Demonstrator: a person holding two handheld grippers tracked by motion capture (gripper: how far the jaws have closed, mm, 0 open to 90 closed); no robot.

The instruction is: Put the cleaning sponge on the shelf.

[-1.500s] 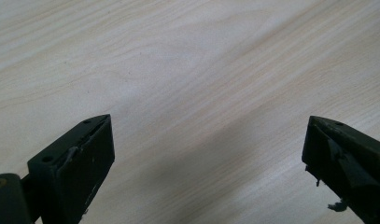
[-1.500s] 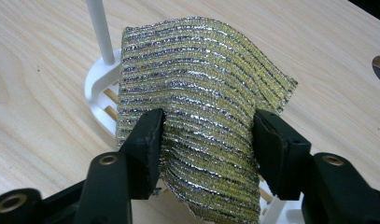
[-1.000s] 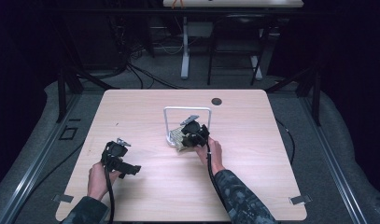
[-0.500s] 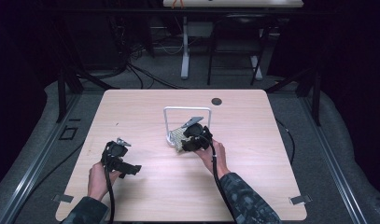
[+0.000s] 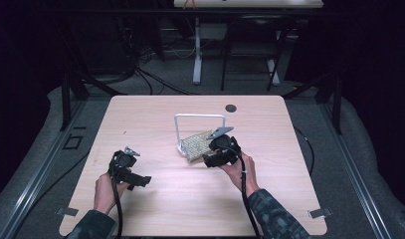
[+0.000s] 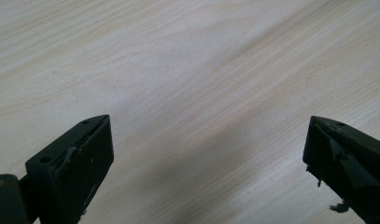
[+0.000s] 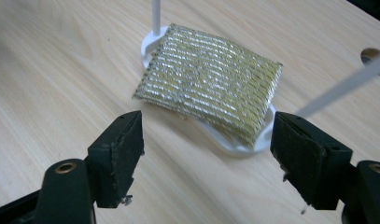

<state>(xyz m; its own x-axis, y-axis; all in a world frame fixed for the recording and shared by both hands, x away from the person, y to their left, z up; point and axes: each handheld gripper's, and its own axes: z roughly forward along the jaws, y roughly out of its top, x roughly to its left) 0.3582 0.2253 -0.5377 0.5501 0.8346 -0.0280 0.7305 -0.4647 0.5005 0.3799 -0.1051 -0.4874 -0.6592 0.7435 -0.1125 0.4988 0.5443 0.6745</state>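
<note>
High view: one wooden surface [image 5: 155,124] carries one white rack [image 5: 200,130] with a single gold scouring pad [image 5: 197,144] lying flat across its base, near the middle. Two grippers are held over it. The right gripper [image 7: 206,144], just beside the pad, has been spreading its fingers [image 7: 120,149]; nothing sits between them. The left gripper [image 6: 206,158], well apart, has its fingers released over bare wood.

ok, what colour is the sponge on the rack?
Shiny gold-and-silver stripes; sponge shows best in right gripper view.
</note>
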